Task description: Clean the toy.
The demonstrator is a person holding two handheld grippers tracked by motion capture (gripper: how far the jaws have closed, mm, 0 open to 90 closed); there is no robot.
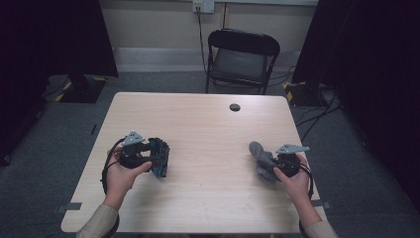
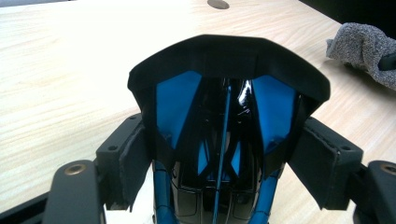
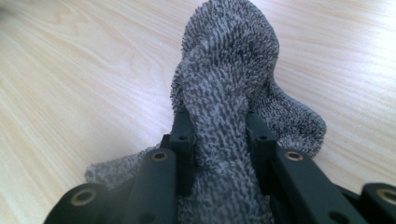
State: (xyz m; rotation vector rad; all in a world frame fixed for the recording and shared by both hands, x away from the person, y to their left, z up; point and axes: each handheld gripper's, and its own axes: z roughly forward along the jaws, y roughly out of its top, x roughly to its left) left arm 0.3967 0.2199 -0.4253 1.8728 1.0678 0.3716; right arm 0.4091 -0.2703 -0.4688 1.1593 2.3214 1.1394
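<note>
High view, left gripper (image 1: 159, 158): held in the person's left hand (image 1: 120, 174) at about 8 o'clock on the table (image 1: 198, 129), its jaws wrapped round a black-and-blue object (image 1: 160, 157) that rests on the tabletop.
High view, right gripper (image 1: 271, 166): held in the right hand (image 1: 293, 179) at about 4 o'clock, its jaws buried in a grey towel (image 1: 262, 162) lying on the table (well apart from the black-and-blue object).
High view, background: a black folding chair (image 1: 241, 55) stands beyond the table at 12 o'clock.
Left gripper view, grip: both pads (image 2: 133, 161) press the sides of the black-and-blue object (image 2: 224, 116), the jaws standing wide on it; the grey towel (image 2: 366, 49) shows at 2 o'clock.
Right gripper view, grip: the jaws stand close together, clamped on a raised fold of the grey towel (image 3: 229, 93), which rises between them and spreads over the wood.
Writing: none can be read on any item.
Hard to make out: what the black-and-blue object is (glossy shell, blue panels); its lower end is cut off by the bottom edge of the left gripper view.
</note>
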